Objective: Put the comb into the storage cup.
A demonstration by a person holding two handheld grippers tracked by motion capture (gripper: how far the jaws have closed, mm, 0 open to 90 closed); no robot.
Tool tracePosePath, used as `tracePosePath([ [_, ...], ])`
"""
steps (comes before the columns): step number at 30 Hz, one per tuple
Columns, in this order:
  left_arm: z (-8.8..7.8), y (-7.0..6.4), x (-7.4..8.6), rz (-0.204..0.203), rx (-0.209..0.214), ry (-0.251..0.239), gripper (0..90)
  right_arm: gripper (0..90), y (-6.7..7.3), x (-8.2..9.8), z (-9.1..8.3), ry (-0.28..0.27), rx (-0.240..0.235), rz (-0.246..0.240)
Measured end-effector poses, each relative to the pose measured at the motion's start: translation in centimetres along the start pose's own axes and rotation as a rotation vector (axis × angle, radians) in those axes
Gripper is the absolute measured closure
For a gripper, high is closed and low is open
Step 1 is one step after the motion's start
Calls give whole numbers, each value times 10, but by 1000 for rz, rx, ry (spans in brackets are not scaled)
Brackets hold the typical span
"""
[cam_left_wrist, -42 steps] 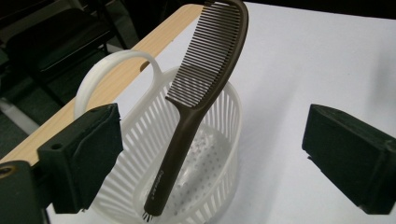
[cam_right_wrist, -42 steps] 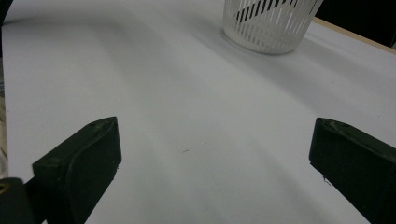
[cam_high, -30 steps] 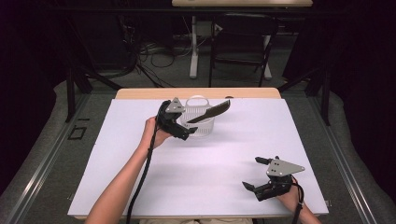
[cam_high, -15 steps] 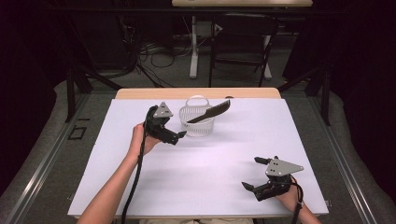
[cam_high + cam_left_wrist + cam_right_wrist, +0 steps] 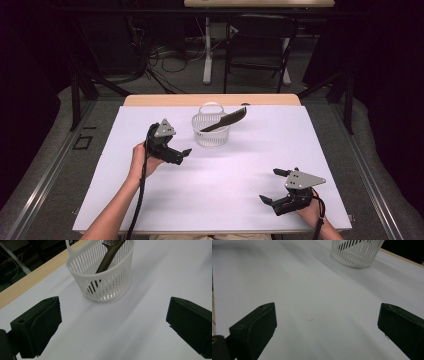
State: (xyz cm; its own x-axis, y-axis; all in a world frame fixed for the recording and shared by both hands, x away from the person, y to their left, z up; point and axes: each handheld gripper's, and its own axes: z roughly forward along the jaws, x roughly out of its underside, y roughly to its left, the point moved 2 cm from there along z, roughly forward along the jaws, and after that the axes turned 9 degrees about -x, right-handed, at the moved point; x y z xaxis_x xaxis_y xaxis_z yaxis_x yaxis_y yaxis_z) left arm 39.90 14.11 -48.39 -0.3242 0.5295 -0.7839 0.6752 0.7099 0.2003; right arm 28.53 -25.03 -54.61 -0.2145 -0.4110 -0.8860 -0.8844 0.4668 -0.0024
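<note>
- White surface (image 5: 220, 180): slotted basket (image 5: 210, 131) w/ dark comb (image 5: 225, 121) leaning inside.
- Left gripper (image 5: 176, 154): jaws open, empty, near basket.
- Right gripper (image 5: 273, 189): jaws open, empty, well apart.

Basket (image 5: 211, 131) at table's (image 5: 225, 200) far middle; comb (image 5: 225, 120) in it, leaning over right rim. Left gripper (image 5: 181, 154) just left of basket. Right gripper (image 5: 272, 187) near right corner, well apart.
</note>
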Motion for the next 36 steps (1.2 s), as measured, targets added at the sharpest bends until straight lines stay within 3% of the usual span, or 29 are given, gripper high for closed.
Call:
tracePosePath([
  [19, -22, -12, 37, -62, -10, 13, 0, 20, 0, 0, 1, 2, -1, 1],
  [36, -36, -28, 70, -90, -28, 30, 0, 22, 0, 0, 0, 0, 1, 6],
])
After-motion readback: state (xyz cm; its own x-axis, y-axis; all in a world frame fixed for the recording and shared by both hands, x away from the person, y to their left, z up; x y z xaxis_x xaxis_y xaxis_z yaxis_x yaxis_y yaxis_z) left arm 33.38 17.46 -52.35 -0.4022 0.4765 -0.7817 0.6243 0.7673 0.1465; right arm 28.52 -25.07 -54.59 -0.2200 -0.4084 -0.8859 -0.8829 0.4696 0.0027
